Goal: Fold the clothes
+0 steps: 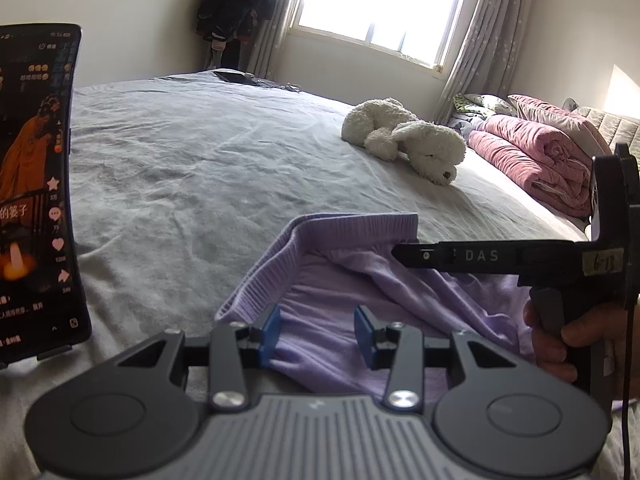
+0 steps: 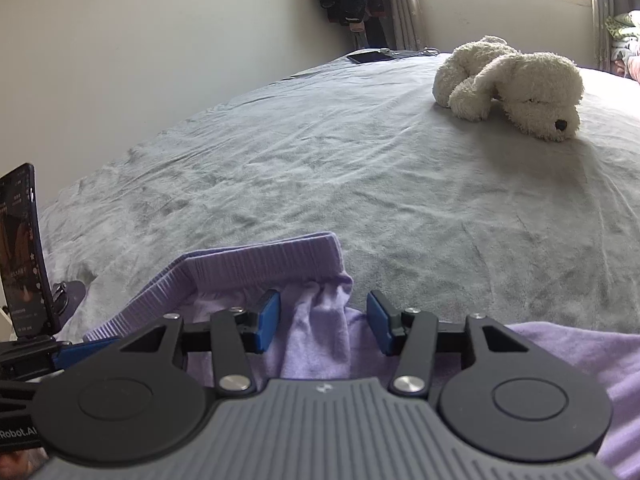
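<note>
The left hand-held gripper (image 1: 316, 334) hovers low over a lilac garment (image 1: 360, 280) with its blue pads spread wide, cloth lying between them but not pinched. The right hand-held gripper (image 2: 323, 322) is likewise wide, its pads standing to either side of a gathered bunch of the same fabric just below the ribbed band (image 2: 256, 260). In the left view the right tool reaches across from the side, gripped by the person's right hand (image 1: 560, 340).

The garment lies crumpled at the near edge of the grey bed (image 1: 200, 160), ribbed band turned up and facing away. A white plush dog (image 2: 516, 84) rests well apart, further up the bed, and a phone (image 1: 36, 192) stands propped at the left.

The step in hand looks like taking hold of the garment near the band so it can be spread flat before any fold. To do that well, each tool should probably close on a single edge, not on the bunched middle: the ribbed band gives a firm, thick line to catch. The two holds ought to sit well apart along that band, so pulling outward smooths the gathers. Thin knit slips and drags extra layers, so a low, square approach and a full close would help.
</note>
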{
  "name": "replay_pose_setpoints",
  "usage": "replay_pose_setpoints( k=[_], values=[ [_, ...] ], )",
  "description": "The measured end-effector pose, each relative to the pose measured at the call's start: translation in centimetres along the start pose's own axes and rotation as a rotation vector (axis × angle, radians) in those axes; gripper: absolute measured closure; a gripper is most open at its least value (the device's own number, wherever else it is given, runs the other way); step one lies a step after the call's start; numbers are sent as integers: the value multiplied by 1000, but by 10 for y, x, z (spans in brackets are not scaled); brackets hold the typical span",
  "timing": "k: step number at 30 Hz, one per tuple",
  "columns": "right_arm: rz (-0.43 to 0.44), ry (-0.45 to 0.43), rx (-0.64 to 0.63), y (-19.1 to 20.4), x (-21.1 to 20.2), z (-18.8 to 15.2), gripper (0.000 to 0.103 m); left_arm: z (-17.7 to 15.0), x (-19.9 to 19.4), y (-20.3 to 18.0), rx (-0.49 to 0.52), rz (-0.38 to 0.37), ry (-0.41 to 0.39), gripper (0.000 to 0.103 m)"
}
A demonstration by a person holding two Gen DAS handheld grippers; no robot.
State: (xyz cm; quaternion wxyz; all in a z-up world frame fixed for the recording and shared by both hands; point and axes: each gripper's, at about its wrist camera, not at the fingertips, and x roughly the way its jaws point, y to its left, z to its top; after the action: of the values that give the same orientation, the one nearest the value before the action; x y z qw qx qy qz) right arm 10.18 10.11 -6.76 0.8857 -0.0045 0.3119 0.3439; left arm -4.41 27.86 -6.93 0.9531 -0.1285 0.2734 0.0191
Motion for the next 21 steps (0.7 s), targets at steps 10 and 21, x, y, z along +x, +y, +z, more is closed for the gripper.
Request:
replay_pose_setpoints(
  k=[10,21],
  values=[
    [80,-68,-36,18,-19,7,96,1,1,1,6,0,12,61],
    [219,-51,-121,56,-44,7,97,0,-16,35,-314,-132,-32,60]
  ],
)
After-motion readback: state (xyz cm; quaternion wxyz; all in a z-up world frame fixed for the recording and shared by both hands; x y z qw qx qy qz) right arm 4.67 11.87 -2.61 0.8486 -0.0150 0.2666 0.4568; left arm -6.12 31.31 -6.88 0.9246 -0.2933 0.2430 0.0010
